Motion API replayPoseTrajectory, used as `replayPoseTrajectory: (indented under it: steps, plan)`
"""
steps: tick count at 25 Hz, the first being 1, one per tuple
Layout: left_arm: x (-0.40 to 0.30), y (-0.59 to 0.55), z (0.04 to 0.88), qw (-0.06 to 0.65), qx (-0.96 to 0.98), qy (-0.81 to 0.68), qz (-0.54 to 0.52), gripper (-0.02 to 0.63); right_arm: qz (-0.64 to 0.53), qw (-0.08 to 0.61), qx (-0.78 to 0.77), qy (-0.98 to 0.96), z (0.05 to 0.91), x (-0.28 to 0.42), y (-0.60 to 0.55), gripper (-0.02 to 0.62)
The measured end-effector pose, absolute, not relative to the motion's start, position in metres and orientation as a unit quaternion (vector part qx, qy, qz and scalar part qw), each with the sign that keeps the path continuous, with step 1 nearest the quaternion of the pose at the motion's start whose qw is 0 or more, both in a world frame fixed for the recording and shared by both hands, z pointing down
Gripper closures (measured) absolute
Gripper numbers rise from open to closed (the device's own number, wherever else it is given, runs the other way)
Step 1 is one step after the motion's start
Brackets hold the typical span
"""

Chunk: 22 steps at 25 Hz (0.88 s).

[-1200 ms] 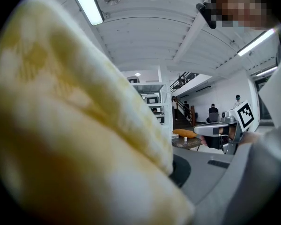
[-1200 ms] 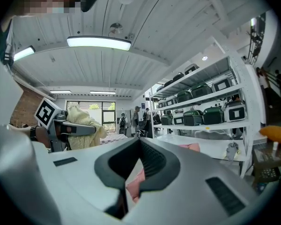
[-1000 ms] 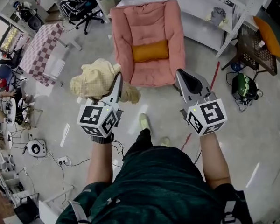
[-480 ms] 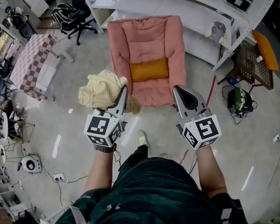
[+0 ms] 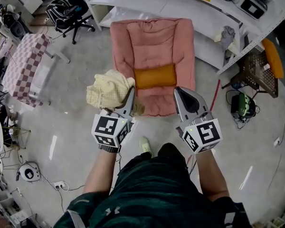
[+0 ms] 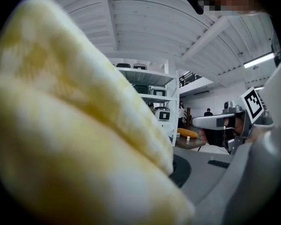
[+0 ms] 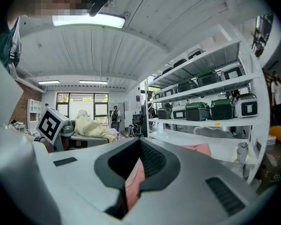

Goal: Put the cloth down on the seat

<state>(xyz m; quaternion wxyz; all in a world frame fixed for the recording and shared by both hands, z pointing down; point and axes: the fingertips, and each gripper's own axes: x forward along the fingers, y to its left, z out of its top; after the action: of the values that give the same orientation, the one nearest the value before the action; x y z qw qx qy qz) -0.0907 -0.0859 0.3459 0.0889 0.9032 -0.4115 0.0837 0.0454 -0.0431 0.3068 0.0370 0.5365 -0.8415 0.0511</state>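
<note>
cloth (image 5: 109,89) is being pinched by the clamped left gripper (image 5: 131,91) beside the seat (image 5: 154,42), right gripper (image 5: 181,92) closed and empty; an early release risks it being dropped on the floor (image 5: 76,127)

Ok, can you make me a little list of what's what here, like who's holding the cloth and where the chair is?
ahead: pink padded seat on the floor
on it: orange cushion
left gripper: fingers shut on the yellow cloth
where the cloth is: bunched, held in the air by the seat's front left edge
right gripper: fingers shut, holding nothing
cloth on seat: not yet
</note>
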Motion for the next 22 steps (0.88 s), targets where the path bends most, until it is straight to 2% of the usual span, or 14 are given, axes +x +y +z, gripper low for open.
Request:
replayPoseTrajectory:
  steps: [6, 22]
  plan:
    - [-0.105, -0.131, 0.376, 0.121, 0.891, -0.43, 0.079, 0.574, 0.057, 0.04, 0.521, -0.85, 0.32, 0.03, -0.088, 0.592]
    - [-0.073, -0.29, 0.502, 0.228, 0.841, -0.488, 0.05, 0.572, 0.091, 0.083, 0.415, -0.901, 0.401, 0.044, -0.267, 0.592]
